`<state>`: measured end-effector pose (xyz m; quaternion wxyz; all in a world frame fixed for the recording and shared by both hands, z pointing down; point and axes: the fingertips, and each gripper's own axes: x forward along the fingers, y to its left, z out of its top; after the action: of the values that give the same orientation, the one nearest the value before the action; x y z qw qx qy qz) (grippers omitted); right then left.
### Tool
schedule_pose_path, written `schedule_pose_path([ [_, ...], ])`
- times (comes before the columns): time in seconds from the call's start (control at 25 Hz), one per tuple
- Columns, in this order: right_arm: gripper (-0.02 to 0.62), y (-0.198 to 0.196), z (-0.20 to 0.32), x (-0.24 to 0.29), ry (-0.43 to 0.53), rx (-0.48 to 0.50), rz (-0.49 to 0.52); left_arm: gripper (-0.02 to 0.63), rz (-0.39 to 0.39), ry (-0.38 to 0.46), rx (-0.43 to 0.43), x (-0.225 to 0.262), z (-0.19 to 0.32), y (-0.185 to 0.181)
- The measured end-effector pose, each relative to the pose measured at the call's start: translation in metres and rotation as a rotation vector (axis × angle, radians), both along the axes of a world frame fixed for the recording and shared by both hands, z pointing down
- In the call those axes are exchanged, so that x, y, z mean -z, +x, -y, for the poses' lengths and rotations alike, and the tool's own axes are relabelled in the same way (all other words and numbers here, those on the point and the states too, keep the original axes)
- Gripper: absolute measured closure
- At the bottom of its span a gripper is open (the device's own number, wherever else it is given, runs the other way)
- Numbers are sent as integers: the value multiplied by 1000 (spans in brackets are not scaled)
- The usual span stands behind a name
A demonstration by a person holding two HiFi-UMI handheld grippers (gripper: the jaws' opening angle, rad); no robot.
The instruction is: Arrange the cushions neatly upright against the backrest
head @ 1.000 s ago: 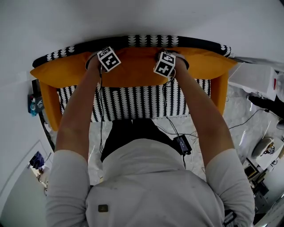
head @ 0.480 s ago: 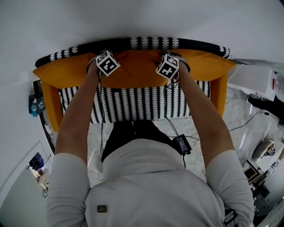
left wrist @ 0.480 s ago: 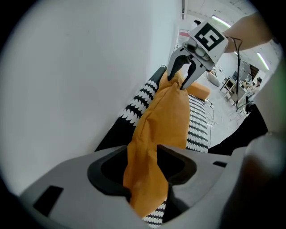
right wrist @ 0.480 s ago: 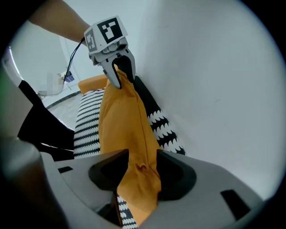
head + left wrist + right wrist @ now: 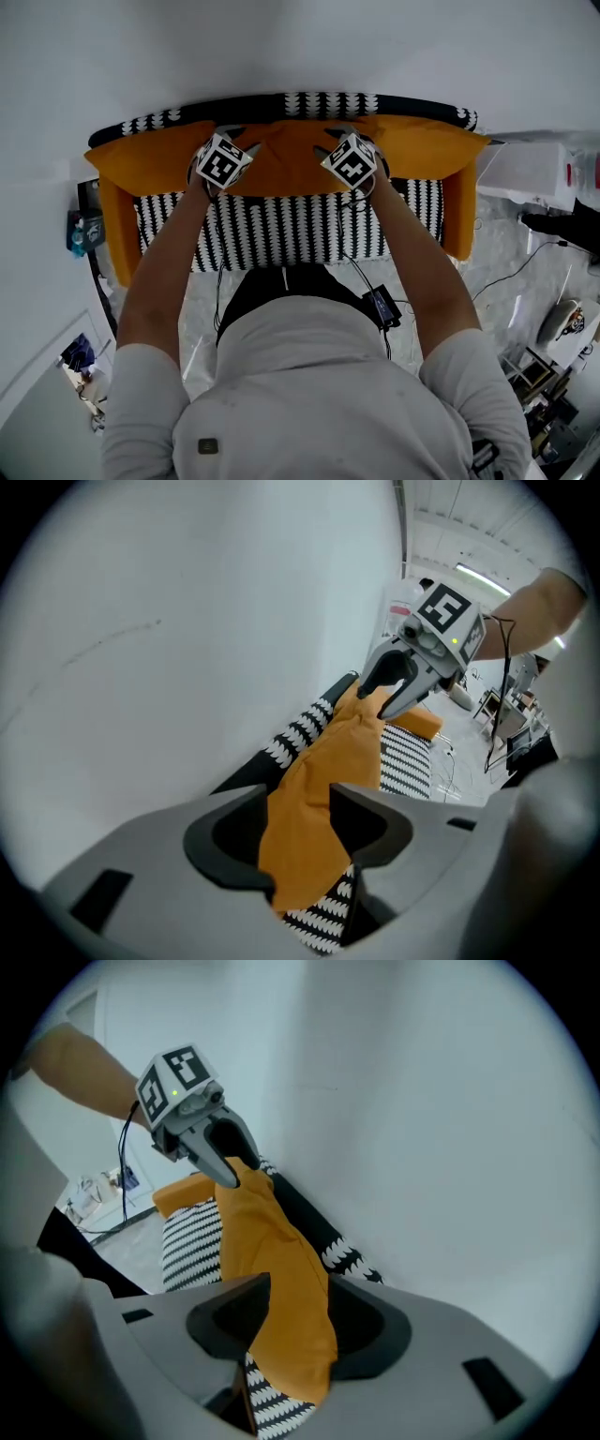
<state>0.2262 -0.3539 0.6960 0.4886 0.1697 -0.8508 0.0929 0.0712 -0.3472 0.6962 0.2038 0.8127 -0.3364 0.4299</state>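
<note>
A black-and-white patterned sofa stands against a white wall. Orange cushions lean upright along its backrest: a middle cushion, a left one and a right one. My left gripper and right gripper both sit at the middle cushion's top edge. In the left gripper view the orange fabric passes loosely between the wide jaws of the left gripper, with the right gripper further along. The right gripper view shows the same fabric between the spread jaws of the right gripper.
Orange armrests close off the sofa's left end and right end. Cables and a small black device lie on the pale floor by my legs. A white box and clutter stand to the right, and a blue item to the left.
Both grippers have drawn a little toward me and closer together along the cushion's top edge. The cushion's top now bunches between them.
</note>
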Motion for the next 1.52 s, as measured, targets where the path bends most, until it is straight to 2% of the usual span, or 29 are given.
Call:
schedule_pose_path([
  [0.2,419,-13,-19,35,40,-103,94,403,-67,65,39,37,-28,-12],
  [0.64,545,-43,-71,149,247,-265,351,551,-227,296,169,147,-83,-42],
  [0.88,563,-56,-104,208,335,-292,452,588,-299,391,206,196,-116,-54],
  [1.24,569,-72,-154,260,395,-326,566,597,-405,517,240,256,-161,-65],
  [1.52,569,-79,-177,290,448,-345,596,597,-459,577,190,290,-179,-70],
])
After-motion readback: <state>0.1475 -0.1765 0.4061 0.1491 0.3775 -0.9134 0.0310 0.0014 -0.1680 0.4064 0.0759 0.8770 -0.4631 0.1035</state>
